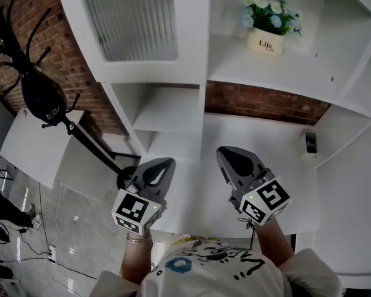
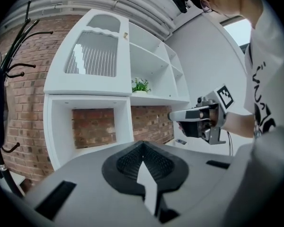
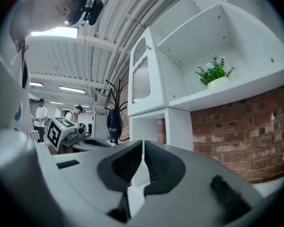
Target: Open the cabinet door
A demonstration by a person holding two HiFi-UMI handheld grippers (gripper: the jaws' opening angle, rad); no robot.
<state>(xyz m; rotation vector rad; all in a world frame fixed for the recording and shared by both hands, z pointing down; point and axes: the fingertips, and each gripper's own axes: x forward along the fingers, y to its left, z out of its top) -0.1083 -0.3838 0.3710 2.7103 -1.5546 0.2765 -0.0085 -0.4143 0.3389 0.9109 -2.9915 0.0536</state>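
"So, where is the cabinet door (image 1: 133, 17) at this moment?"

"It is in the upper left part of the white shelf unit (image 1: 201, 79), above an open niche. It has a ribbed glass panel and lies flat in its frame, so it is shut. A small knob (image 2: 125, 34) sits on its edge, next to the open shelves."

"And the grippers, do they touch it?"

"No. Both are low in the head view, over the front of the white worktop (image 1: 278, 135), well apart from the door. The left gripper (image 1: 166, 164) points toward the niche under the door. The right gripper (image 1: 226, 153) is beside it and points toward the brick wall (image 1: 266, 104)."

"How are the jaws?"

"Pressed together on both, with nothing between them. Each gripper view shows the two black pads (image 3: 120, 167) meeting in one line."

"What else is around?"

"A pot of flowers (image 1: 267, 30) stands on the shelf to the right of the door. A small dark object (image 1: 310, 142) lies on the worktop at the right; I cannot tell what it is. A black coat rack (image 1: 31, 54) stands left of the unit, with a dark bag (image 1: 43, 98) hanging on it."
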